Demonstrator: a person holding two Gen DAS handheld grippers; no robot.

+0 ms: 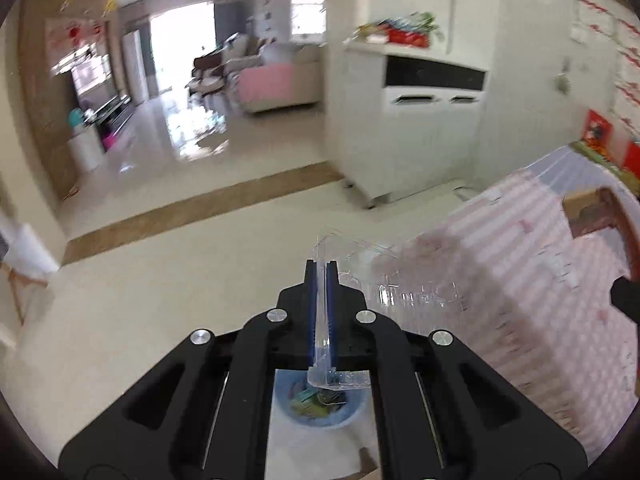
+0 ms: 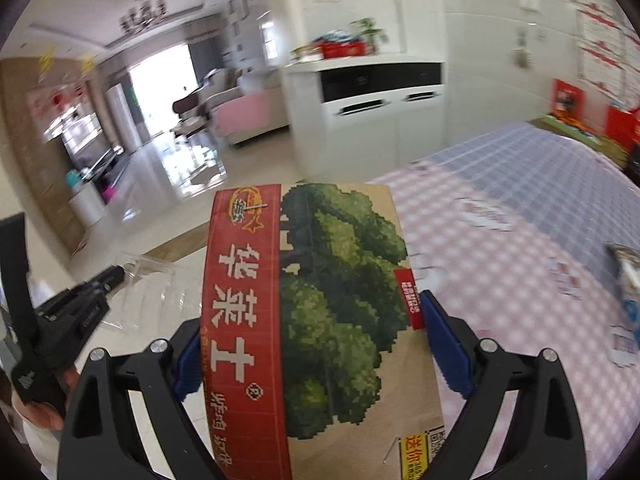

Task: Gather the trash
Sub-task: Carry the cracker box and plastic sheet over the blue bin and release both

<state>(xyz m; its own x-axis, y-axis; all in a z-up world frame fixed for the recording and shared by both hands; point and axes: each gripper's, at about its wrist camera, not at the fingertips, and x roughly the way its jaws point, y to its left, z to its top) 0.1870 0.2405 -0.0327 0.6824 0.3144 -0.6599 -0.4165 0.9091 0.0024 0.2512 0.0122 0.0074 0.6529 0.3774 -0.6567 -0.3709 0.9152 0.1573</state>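
Left gripper (image 1: 321, 280) has its fingers clamped on the rim of a clear plastic tray (image 1: 394, 280); the right gripper (image 2: 308, 312) fingers squeeze a printed takeaway bag (image 2: 320, 320), long axis pointing away from the camera. Carry both level, then release over the blue bin (image 1: 320, 404), probably directly below, beside the checked surface (image 2: 520, 208).

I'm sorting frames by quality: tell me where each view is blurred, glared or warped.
Left wrist view: the room smears with motion blur, the window blows out white with glare on the glossy floor, while the left gripper and its clear plastic container stay sharper. Right wrist view: the paper bag in the right gripper is crisp, the checked tablecloth blurs, and fisheye bends the walls.
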